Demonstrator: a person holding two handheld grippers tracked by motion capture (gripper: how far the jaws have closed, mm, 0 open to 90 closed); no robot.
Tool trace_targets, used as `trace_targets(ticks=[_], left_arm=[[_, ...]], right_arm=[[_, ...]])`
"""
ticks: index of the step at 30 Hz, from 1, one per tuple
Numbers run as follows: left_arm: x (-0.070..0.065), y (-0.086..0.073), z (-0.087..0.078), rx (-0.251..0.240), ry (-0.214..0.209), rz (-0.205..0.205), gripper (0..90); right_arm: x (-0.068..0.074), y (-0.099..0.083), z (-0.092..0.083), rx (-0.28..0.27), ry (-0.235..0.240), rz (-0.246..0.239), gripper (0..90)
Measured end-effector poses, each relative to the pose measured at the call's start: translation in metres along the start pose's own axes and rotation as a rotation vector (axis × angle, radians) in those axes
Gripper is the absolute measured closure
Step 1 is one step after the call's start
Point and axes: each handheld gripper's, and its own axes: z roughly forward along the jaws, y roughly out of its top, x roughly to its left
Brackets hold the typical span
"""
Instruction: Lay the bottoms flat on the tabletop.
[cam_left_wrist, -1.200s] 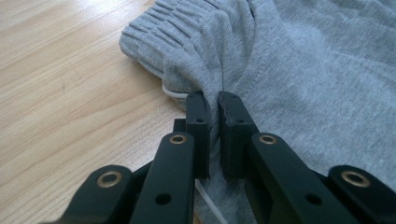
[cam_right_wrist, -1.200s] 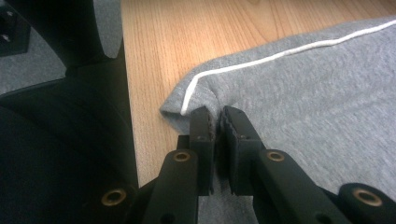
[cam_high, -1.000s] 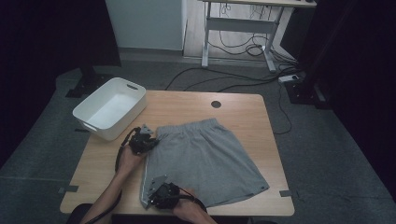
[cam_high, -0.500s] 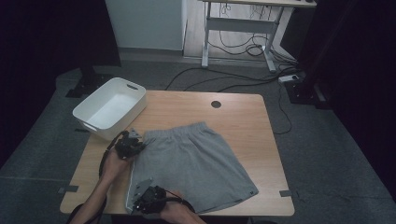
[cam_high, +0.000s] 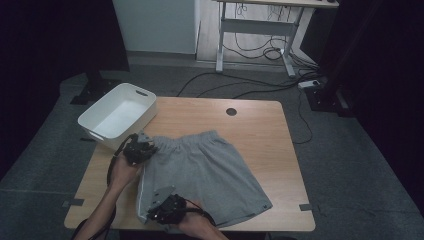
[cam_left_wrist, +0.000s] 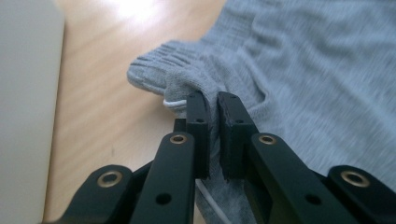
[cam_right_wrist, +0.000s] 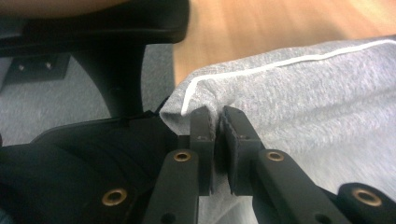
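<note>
Both tools (cam_high: 145, 150) (cam_high: 167, 209) partly masking shorts (cam_high: 205, 170)

— What do you have on your desk (cam_high: 280, 150) besides the work?
— You have a white tub (cam_high: 119, 116) at its far left corner, and it is empty. There is a round cable hole (cam_high: 231, 111) near the far edge.
— And behind?
— You see cables (cam_high: 260, 87) on the grey floor (cam_high: 360, 165) and a second table's legs (cam_high: 252, 37).

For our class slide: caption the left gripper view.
Left gripper shut on the grey shorts' waistband, above the wooden table.
</note>
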Motion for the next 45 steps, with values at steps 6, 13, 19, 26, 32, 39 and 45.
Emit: trace_targets(ticks=[6,13,19,26,32,39,45], left_arm=[[-0.008,0.024,0.006,-0.061,-0.032,-0.010,83.1],[-0.023,0.049,0.017,-0.099,-0.056,0.003,83.0],[-0.037,0.067,0.028,-0.121,-0.064,0.019,83.0],[-0.052,0.084,0.039,-0.143,-0.070,0.033,83.0],[-0.063,0.097,0.044,-0.153,-0.076,0.052,83.1],[-0.077,0.115,0.049,-0.170,-0.084,0.078,83.3],[-0.093,0.134,0.054,-0.195,-0.096,0.100,83.3]], right_arm=[[-0.011,-0.014,-0.026,-0.038,-0.036,0.048,82.9],[-0.019,-0.033,-0.058,-0.063,-0.088,0.084,83.0],[-0.026,-0.050,-0.085,-0.081,-0.133,0.120,82.9],[-0.030,-0.066,-0.110,-0.104,-0.172,0.158,83.0],[-0.030,-0.077,-0.131,-0.136,-0.204,0.177,83.0],[-0.031,-0.089,-0.155,-0.150,-0.253,0.196,83.0],[-0.032,-0.102,-0.173,-0.164,-0.284,0.223,83.0]])
